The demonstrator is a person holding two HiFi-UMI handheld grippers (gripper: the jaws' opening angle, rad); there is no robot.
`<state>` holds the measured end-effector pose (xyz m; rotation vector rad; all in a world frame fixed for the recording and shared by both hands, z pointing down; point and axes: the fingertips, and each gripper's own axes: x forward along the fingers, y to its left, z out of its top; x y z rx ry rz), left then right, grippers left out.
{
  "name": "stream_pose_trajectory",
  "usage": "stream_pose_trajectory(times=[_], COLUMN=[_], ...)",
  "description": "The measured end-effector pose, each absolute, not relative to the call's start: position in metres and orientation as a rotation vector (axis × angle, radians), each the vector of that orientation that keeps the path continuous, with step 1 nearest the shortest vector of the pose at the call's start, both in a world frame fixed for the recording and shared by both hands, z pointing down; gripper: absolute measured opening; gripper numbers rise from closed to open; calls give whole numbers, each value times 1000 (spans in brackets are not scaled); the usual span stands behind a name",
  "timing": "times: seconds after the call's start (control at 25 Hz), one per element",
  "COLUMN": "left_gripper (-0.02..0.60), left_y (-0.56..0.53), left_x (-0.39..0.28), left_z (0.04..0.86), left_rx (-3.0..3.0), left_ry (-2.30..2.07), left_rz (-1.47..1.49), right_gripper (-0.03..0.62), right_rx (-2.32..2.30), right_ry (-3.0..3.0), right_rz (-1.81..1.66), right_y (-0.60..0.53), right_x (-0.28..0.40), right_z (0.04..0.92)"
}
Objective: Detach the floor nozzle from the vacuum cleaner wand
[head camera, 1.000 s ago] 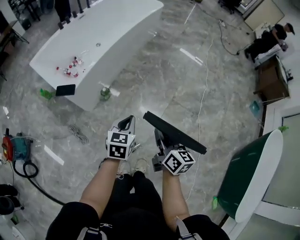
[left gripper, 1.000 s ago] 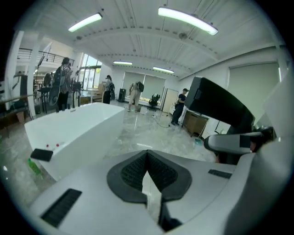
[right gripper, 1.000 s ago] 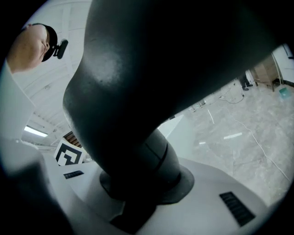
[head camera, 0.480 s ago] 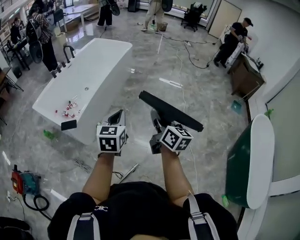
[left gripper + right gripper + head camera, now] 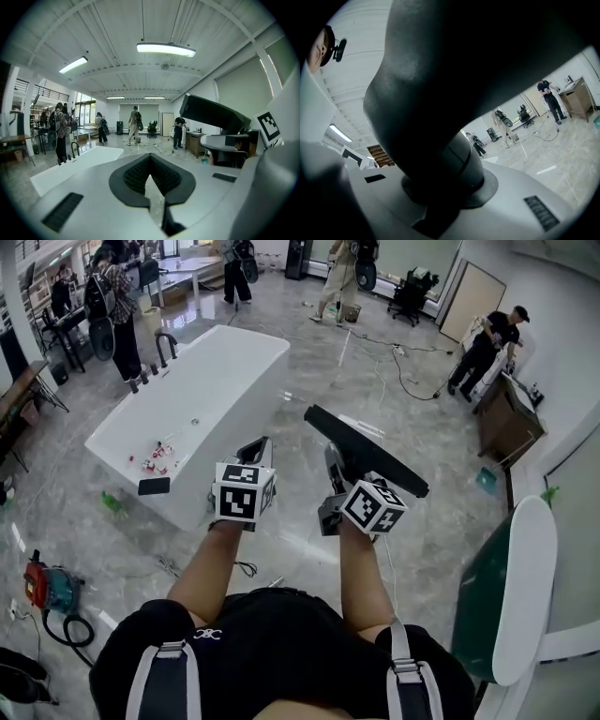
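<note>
Black floor nozzle (image 5: 366,451), apparently detached, gripped by right tool (image 5: 335,463); left tool (image 5: 257,445) closed, empty; setting down likely follows.

Both grippers have come up from near the floor: the left gripper (image 5: 255,448) and the right gripper (image 5: 336,461) now sit higher in the head view, level with the white bathtub (image 5: 202,395) rather than below it. The floor nozzle (image 5: 367,452) rose along with the right gripper. The person's knees and shoes have dropped out of sight, and a black top with shoulder straps (image 5: 165,673) fills the bottom edge instead. The view has tipped upward, bringing in standing people (image 5: 114,310) at the far end, while the red vacuum body (image 5: 45,585) has slid lower
</note>
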<state>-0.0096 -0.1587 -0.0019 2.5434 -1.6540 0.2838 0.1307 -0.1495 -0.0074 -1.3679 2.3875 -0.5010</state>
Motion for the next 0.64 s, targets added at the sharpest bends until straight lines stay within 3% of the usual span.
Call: stream_pose_trajectory(times=[0.64], left_gripper=[11], left_y=[-157], left_x=[-5], left_z=[8], left_rx=[2541], left_ry=[-1576], left_rz=[280], right_gripper=[87], right_rx=[-1372], right_ry=[2430], right_rz=[-470], right_y=[-148], right_x=[122], right_z=[0])
